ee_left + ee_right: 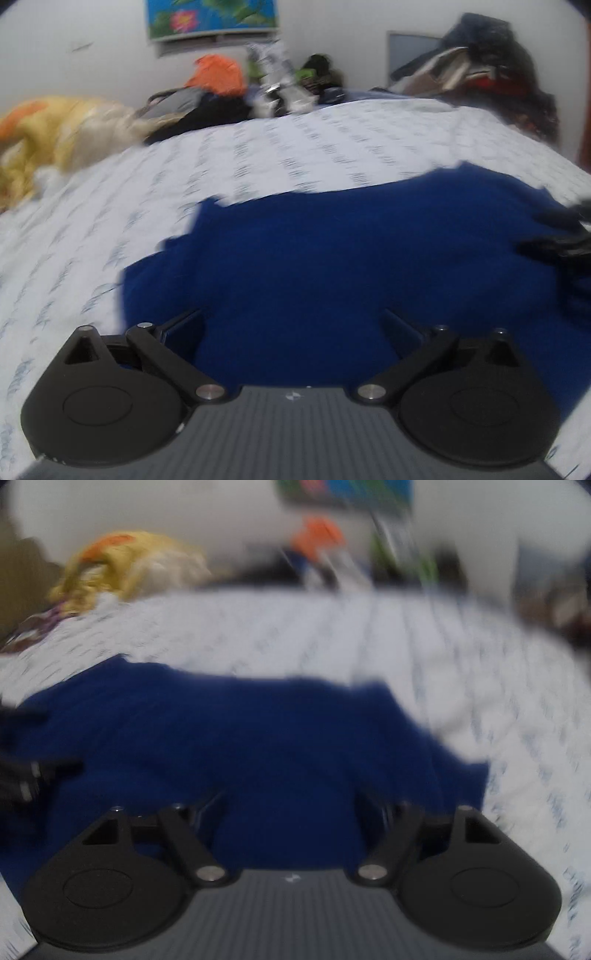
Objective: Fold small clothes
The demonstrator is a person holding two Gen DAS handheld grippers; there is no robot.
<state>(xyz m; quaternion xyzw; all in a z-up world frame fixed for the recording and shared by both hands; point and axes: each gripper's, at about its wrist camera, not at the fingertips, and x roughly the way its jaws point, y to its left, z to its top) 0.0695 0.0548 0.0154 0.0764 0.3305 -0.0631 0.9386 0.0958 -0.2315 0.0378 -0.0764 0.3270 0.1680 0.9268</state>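
A dark blue garment [332, 266] lies spread flat on the white patterned bedsheet [258, 155]. My left gripper [291, 321] hovers over its near edge, its jaws wide apart and no cloth pinched between them. At the right edge of that view the right gripper [561, 236] shows as a black blur over the garment's right side. In the blurred right wrist view, the right gripper [291, 805] is open above the blue garment [221, 738], with nothing between its fingers. The left gripper [29, 775] appears at that view's left edge.
Along the far side of the bed lie a yellow cloth [62, 129], an orange item [218, 74] and dark clothes [207, 110]. A dark heap [480, 74] rises at the far right. A flower picture [210, 16] hangs on the wall.
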